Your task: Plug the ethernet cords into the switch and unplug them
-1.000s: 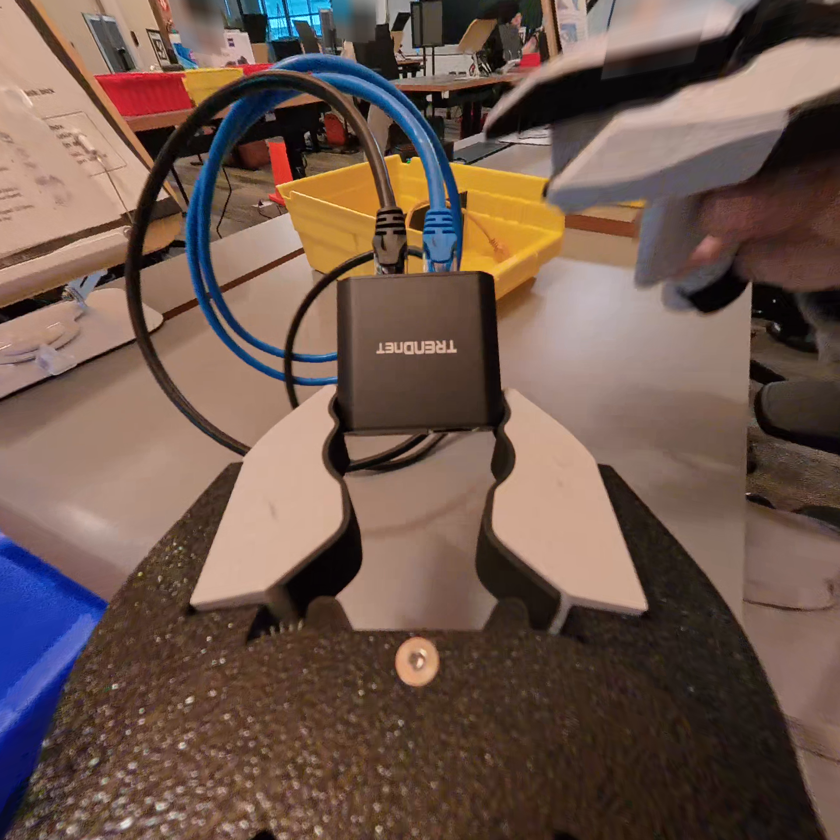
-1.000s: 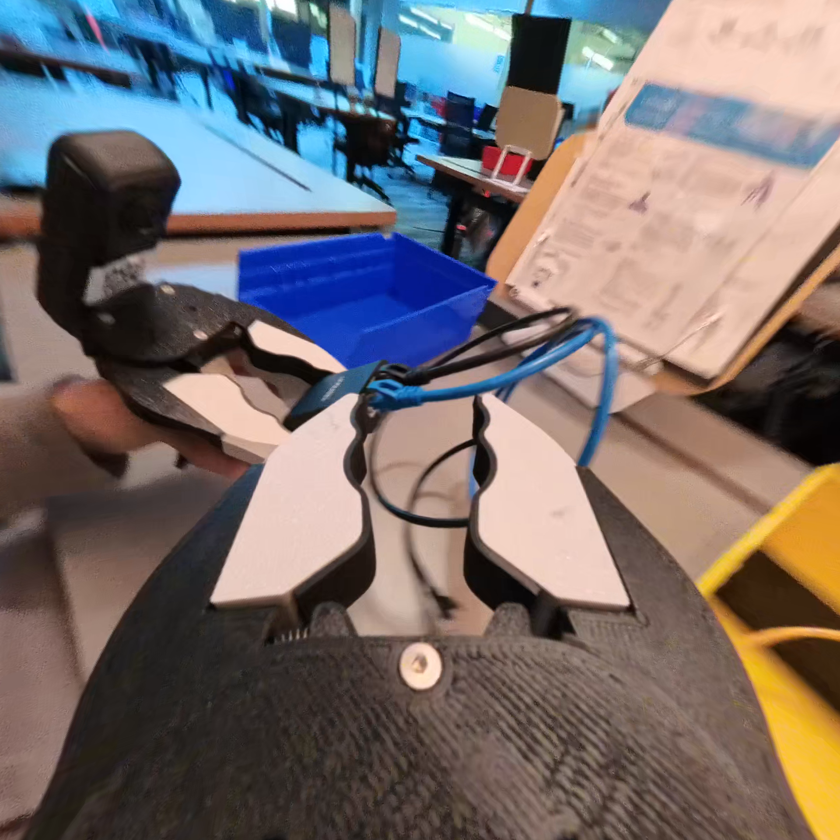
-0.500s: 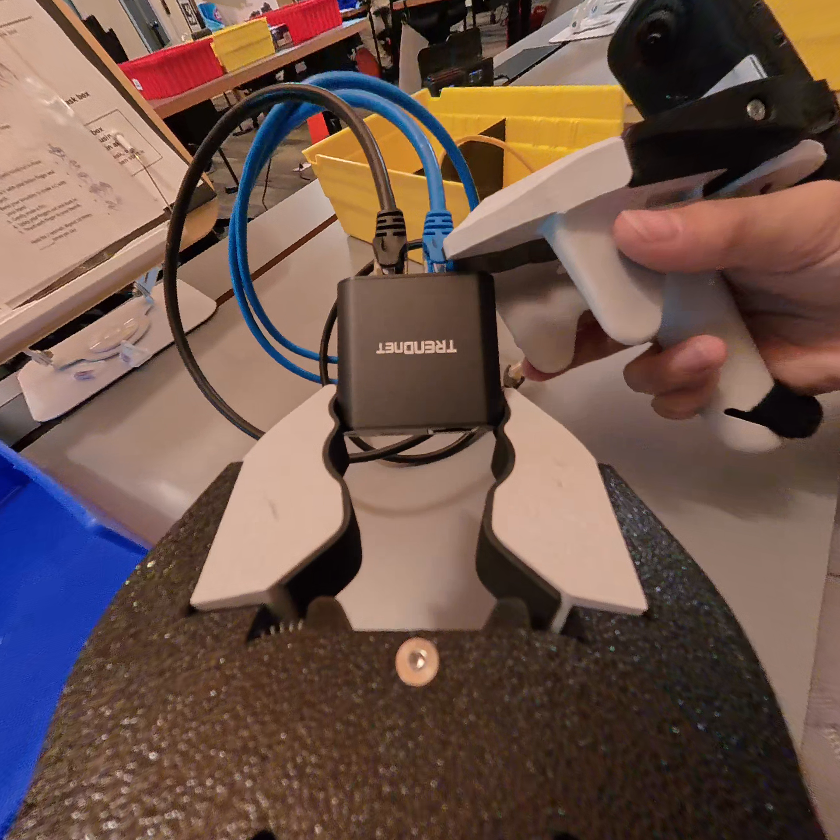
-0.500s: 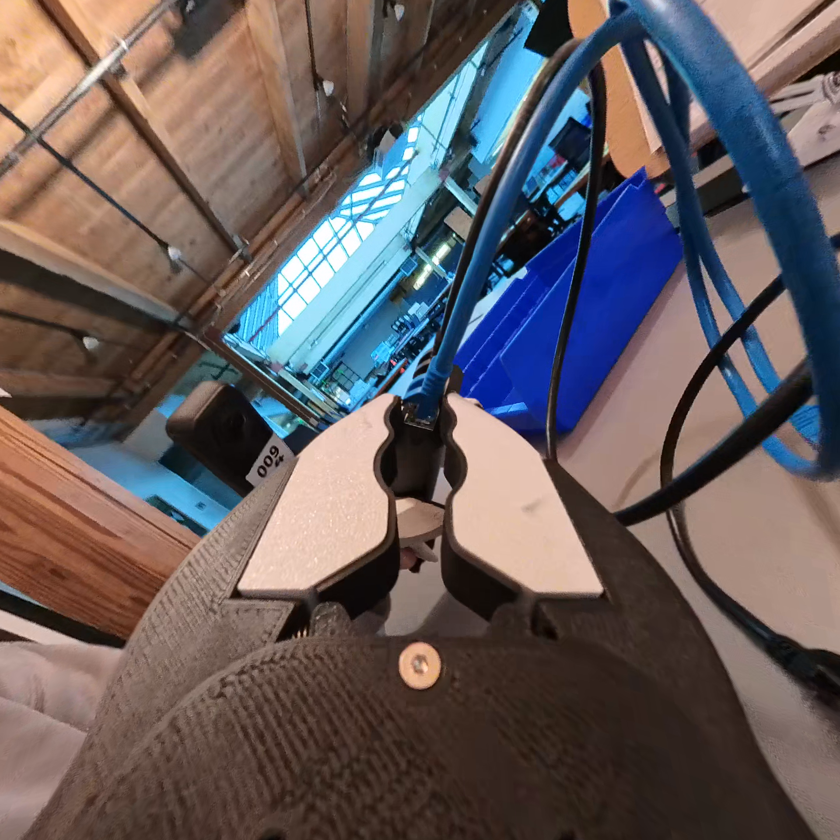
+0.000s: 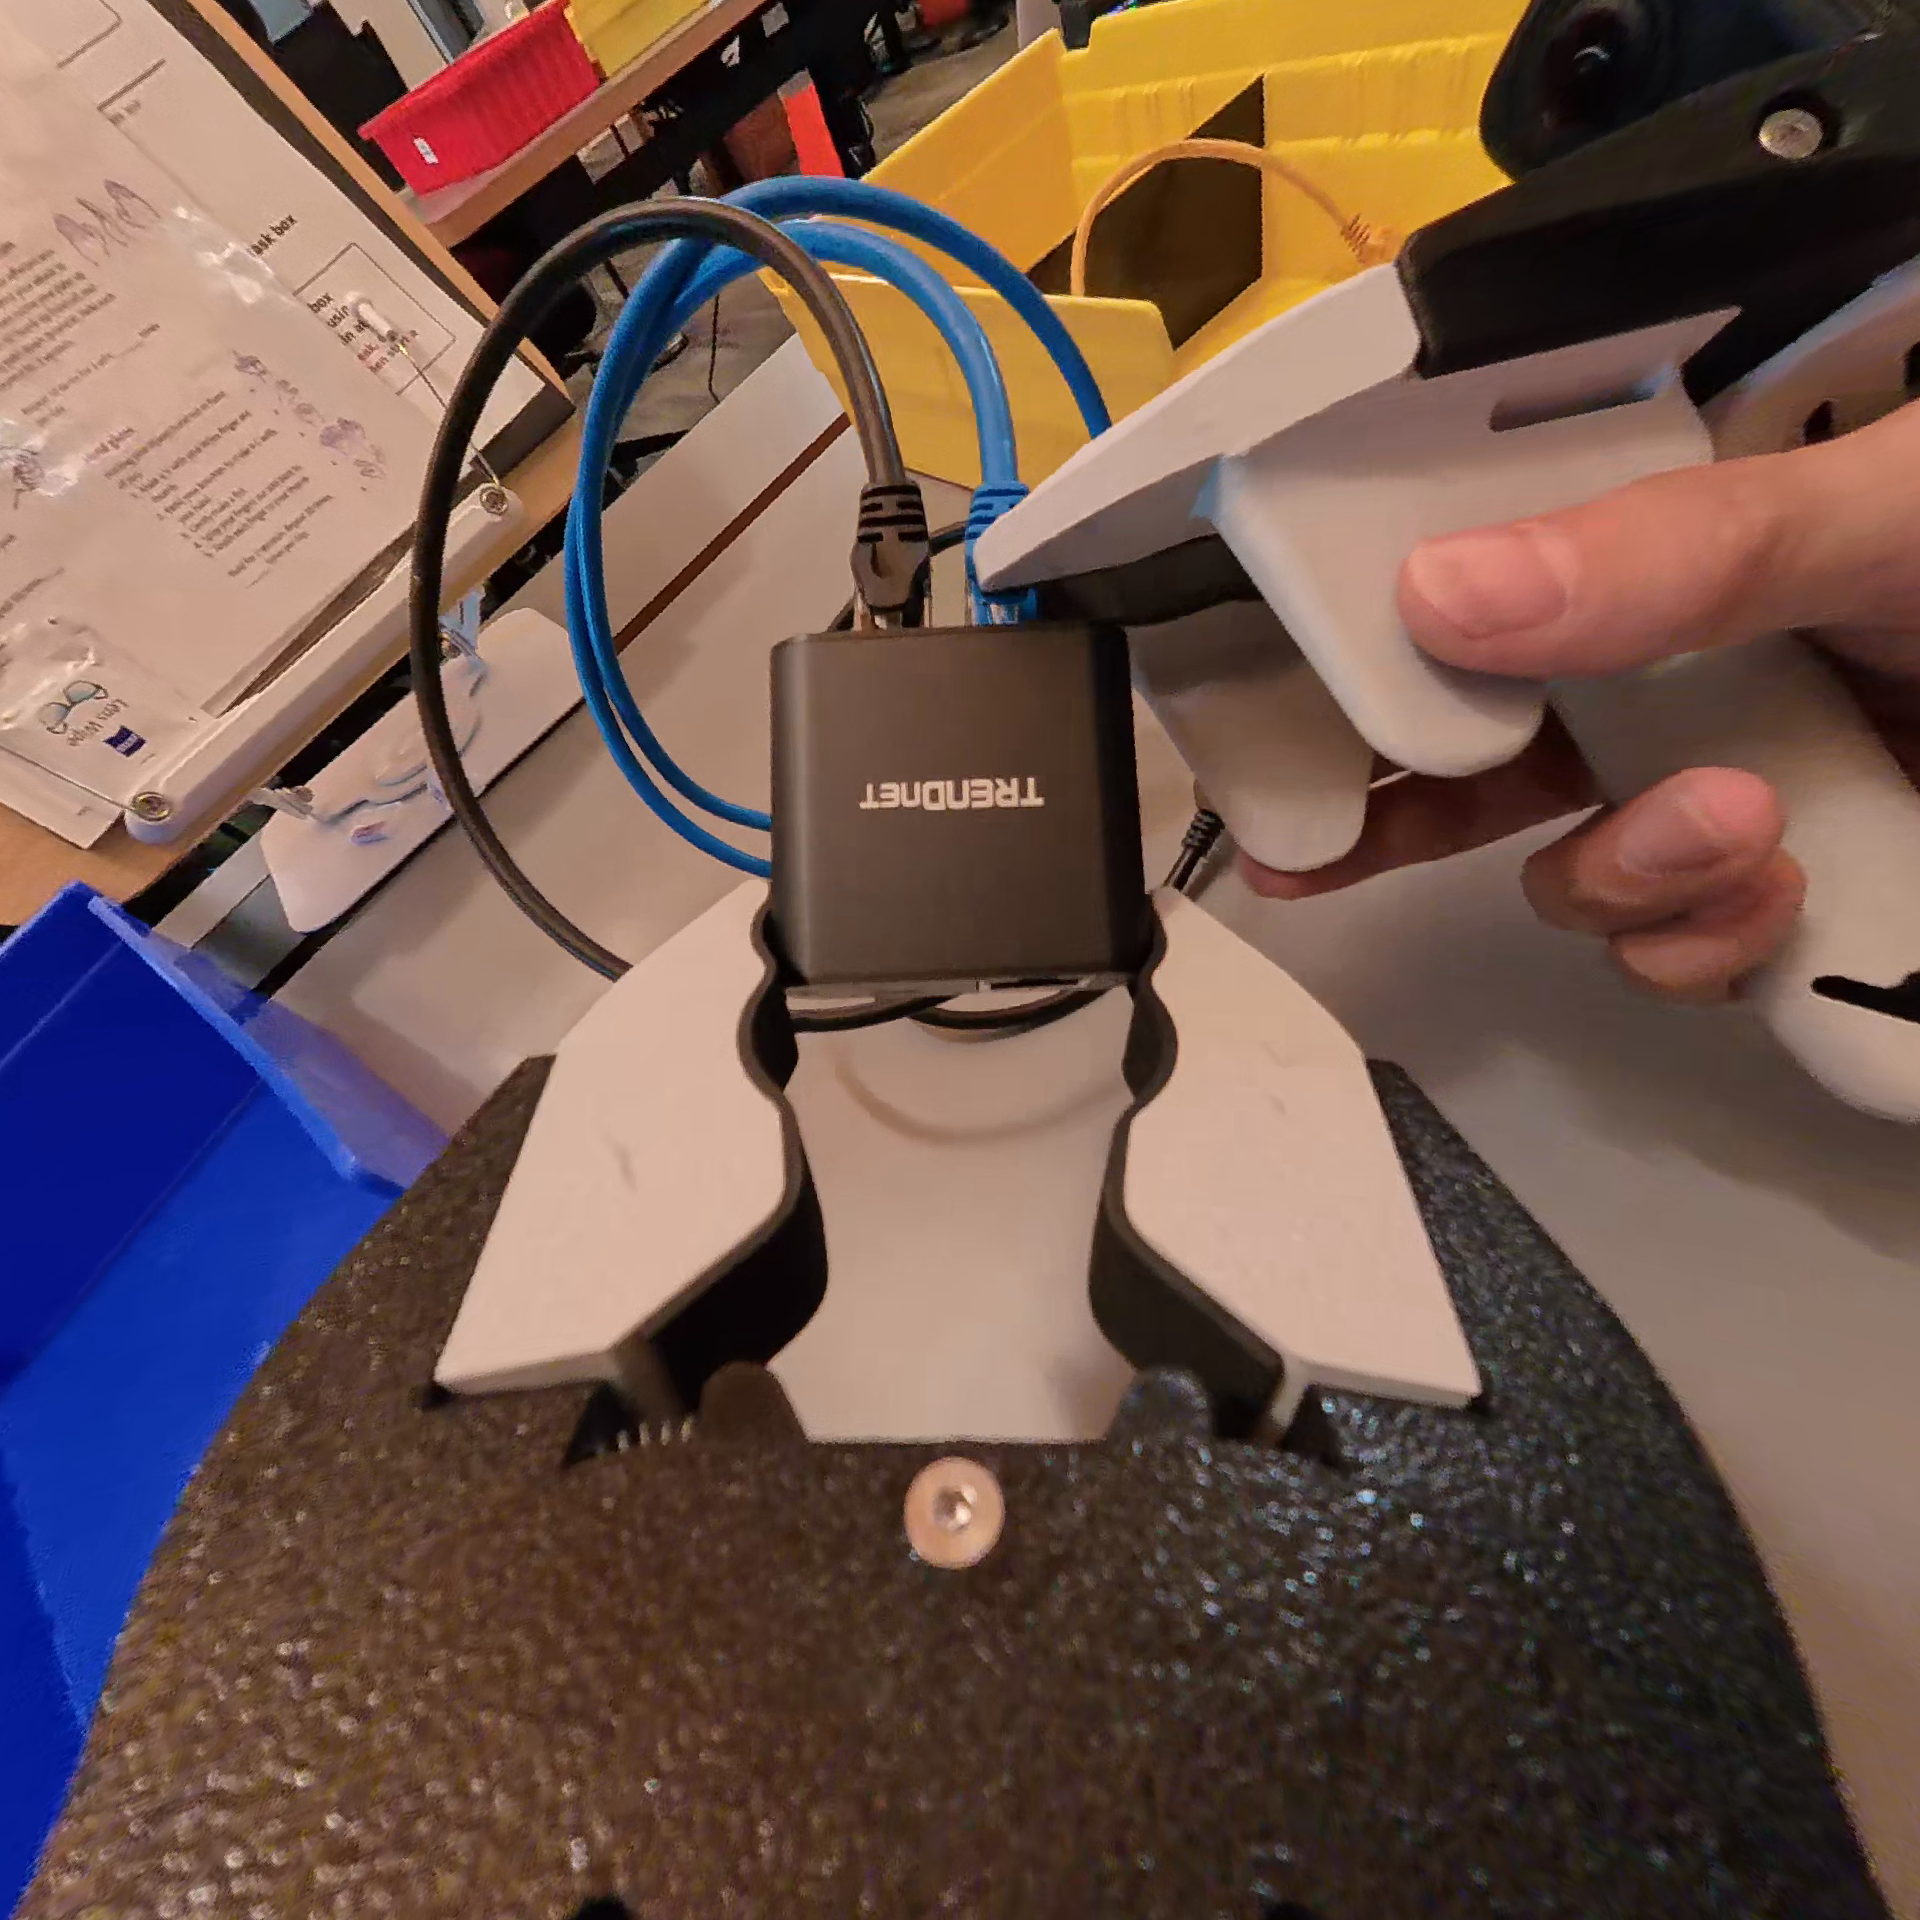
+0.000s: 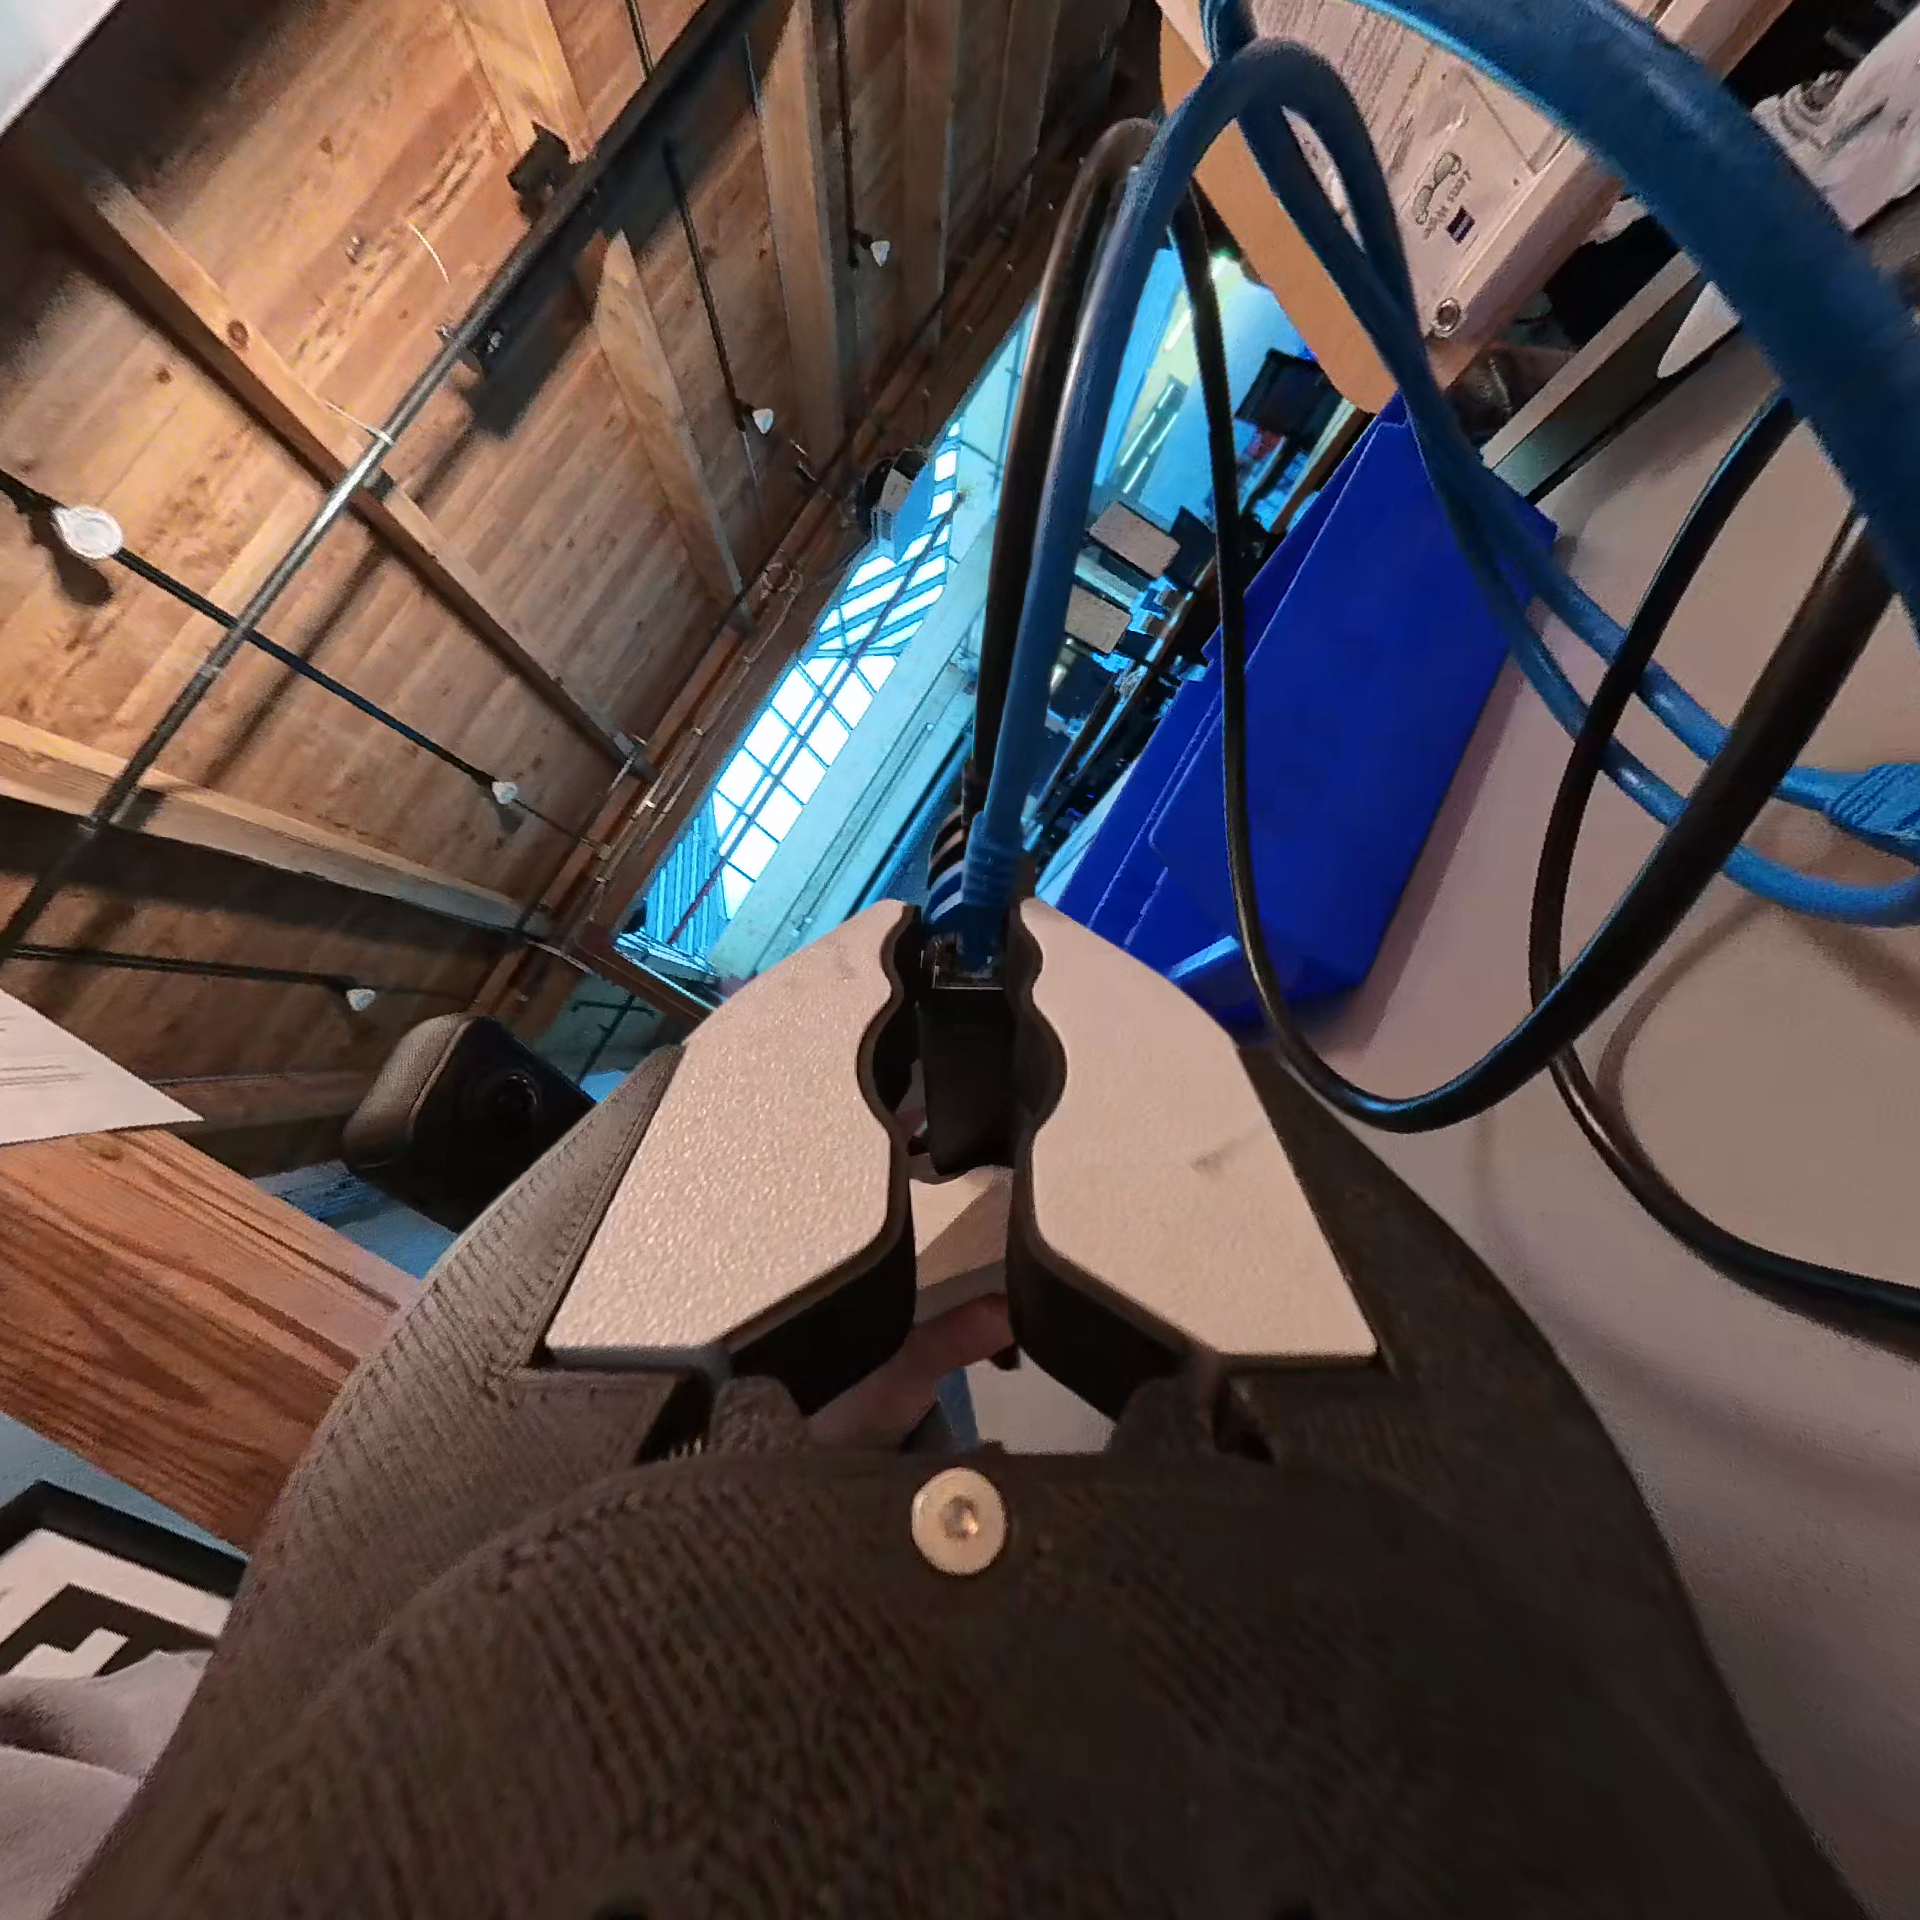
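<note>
My left gripper [image 5: 956, 961] is shut on the near end of the black switch [image 5: 956, 810] and holds it above the table [image 5: 1610, 1195]. A black ethernet cord [image 5: 888, 540] and a blue ethernet cord [image 5: 992, 520] are plugged side by side into its far end and loop up and to the left. My right gripper [image 6: 961, 961] comes in from the right and is shut on the blue cord's plug [image 6: 977, 904], right at the switch [image 6: 966, 1070]. It also shows in the left wrist view [image 5: 1013, 587], held by a hand [image 5: 1662, 644].
A yellow bin [image 5: 1039, 343] holding an orange cable [image 5: 1195, 166] stands behind the switch. A blue bin [image 5: 156, 1195] is at the near left. A paper sheet on a stand [image 5: 208, 416] is at the far left. The blue cord's other plug [image 6: 1881, 800] lies on the table. One gripper's finger ends stand about 5 centimeters off the other's.
My right gripper has come in from the right, turned on its side and closed on the blue plug. My left gripper has kept its hold on the switch.
</note>
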`<control>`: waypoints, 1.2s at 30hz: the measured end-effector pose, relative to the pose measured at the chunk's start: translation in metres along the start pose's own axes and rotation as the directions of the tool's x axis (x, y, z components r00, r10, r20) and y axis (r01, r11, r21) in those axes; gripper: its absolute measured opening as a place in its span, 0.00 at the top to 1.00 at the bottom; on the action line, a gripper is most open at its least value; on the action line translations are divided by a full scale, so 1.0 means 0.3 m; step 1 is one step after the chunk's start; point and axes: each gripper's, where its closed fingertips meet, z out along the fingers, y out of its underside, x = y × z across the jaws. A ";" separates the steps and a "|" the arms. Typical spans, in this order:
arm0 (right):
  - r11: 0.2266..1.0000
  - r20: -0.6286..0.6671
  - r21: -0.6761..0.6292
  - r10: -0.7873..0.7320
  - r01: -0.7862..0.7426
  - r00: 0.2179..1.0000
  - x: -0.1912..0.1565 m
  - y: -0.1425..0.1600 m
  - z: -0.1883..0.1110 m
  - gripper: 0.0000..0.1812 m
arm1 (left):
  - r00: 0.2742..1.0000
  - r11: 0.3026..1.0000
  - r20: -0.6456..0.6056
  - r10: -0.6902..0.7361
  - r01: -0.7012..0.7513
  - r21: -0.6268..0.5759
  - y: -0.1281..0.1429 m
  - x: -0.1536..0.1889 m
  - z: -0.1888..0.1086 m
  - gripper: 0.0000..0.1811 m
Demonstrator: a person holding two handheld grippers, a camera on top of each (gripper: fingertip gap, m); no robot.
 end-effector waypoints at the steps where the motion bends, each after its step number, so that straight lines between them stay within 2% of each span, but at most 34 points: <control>1: 1.000 0.008 0.007 0.004 -0.004 1.000 -0.002 -0.001 0.000 0.92 | 1.000 1.000 0.002 0.000 0.000 0.003 -0.002 0.000 -0.001 0.66; 7: 0.993 0.012 -0.003 -0.119 0.119 0.993 0.007 0.005 -0.008 0.92 | 1.000 1.000 0.023 0.011 -0.011 -0.012 0.000 0.006 0.006 0.66; 14: 0.984 0.070 -0.027 -0.173 0.175 0.982 0.036 -0.003 -0.017 0.92 | 0.998 0.999 0.033 -0.047 0.048 -0.002 0.003 0.018 0.029 0.66; 19: 0.972 0.083 -0.038 -0.229 0.233 0.970 0.036 -0.017 -0.018 0.92 | 0.993 0.991 0.026 -0.119 0.117 0.062 -0.023 0.024 0.029 0.66; 23: 0.967 0.120 -0.030 -0.249 0.254 0.961 0.017 -0.024 -0.023 0.91 | 0.993 0.996 0.111 -0.029 0.019 0.091 -0.041 0.016 0.024 0.66; 26: 0.960 0.123 -0.033 -0.272 0.278 0.954 0.014 -0.026 -0.022 0.91 | 0.993 0.987 0.079 -0.083 0.071 0.144 -0.050 0.020 0.021 0.66; 29: 0.963 0.129 -0.032 -0.262 0.269 0.956 0.022 -0.027 -0.025 0.91 | 0.995 0.989 0.066 -0.076 0.067 0.133 -0.052 0.021 0.021 0.66; 31: 0.985 0.165 -0.075 -0.139 0.153 0.976 0.027 -0.025 -0.019 0.92 | 0.995 0.991 0.093 -0.042 0.030 0.128 -0.048 0.014 0.018 0.66; 33: 0.984 0.155 -0.051 -0.160 0.169 0.975 0.023 -0.030 -0.021 0.92 | 0.995 0.993 0.092 -0.030 0.019 0.116 -0.048 0.015 0.018 0.66; 36: 0.997 0.142 -0.058 -0.051 0.060 0.989 0.017 -0.031 -0.014 0.93 | 0.995 0.992 0.089 -0.037 0.026 0.127 -0.049 0.008 0.012 0.66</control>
